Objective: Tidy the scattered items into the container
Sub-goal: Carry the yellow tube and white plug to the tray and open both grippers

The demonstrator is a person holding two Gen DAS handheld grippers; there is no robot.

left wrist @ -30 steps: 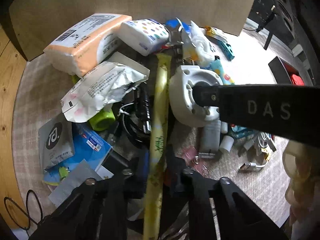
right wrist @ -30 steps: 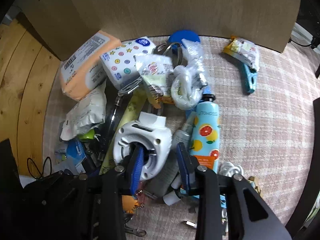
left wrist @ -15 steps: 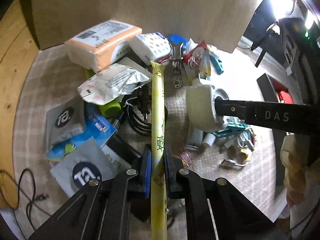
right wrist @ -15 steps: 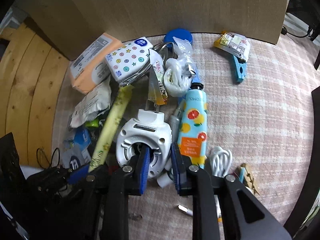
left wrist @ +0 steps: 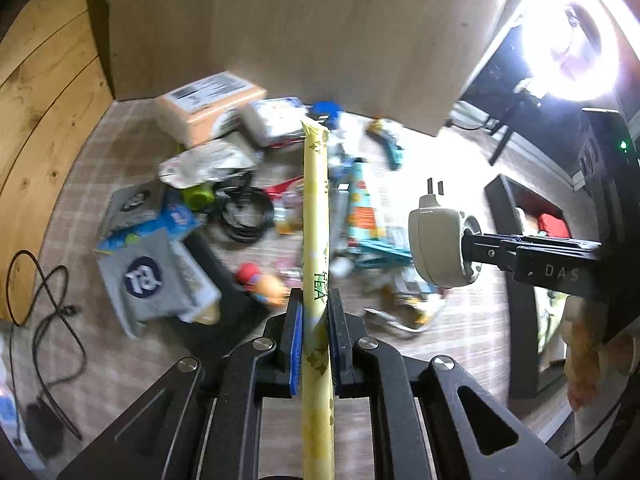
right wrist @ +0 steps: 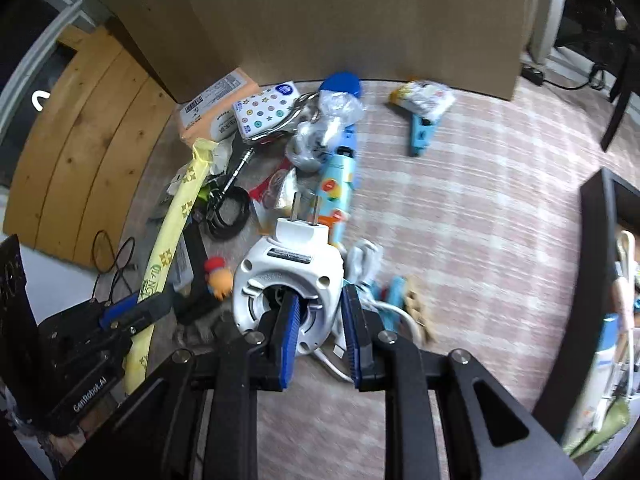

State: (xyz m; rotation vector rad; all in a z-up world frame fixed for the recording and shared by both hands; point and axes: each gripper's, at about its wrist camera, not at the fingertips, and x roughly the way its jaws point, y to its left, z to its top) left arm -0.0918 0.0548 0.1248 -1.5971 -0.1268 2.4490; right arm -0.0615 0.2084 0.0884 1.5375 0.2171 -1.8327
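Left wrist view: the left gripper [left wrist: 315,312] is closed on a long, thin yellow tea sachet [left wrist: 315,208] printed with small flower marks and the word TEA. Both pads press the sachet's sides. The sachet runs straight ahead along the fingers, lifted clear of the clutter on the pink-and-white checked cloth [left wrist: 460,320]. Its far tip lies in line with a blue round lid [left wrist: 326,109]. Below it lie an orange-and-white tissue pack [left wrist: 208,104], a coiled black cable [left wrist: 244,216], a grey pouch with a round dark logo [left wrist: 144,280] and a light-blue bottle with fruit print [left wrist: 362,208]. At the right, the right gripper's black finger enters the hollow of a white round plug-in device with two flat prongs [left wrist: 440,248], which is held off the cloth. A tall brown cardboard wall [left wrist: 320,32] stands behind the pile. A black-walled container [left wrist: 516,216] with red contents sits at the right edge.

Right wrist view: the right gripper [right wrist: 320,320] has just been closing and now clamps the rim of the white device [right wrist: 288,272]. One blue pad sits inside its hollow, the other against its outer wall. The prongs point away from the camera. At the left, the left gripper [right wrist: 132,308] holds the yellow sachet [right wrist: 176,216] tilted upward. The black container wall [right wrist: 596,264] stands at the right, well apart from both held items.
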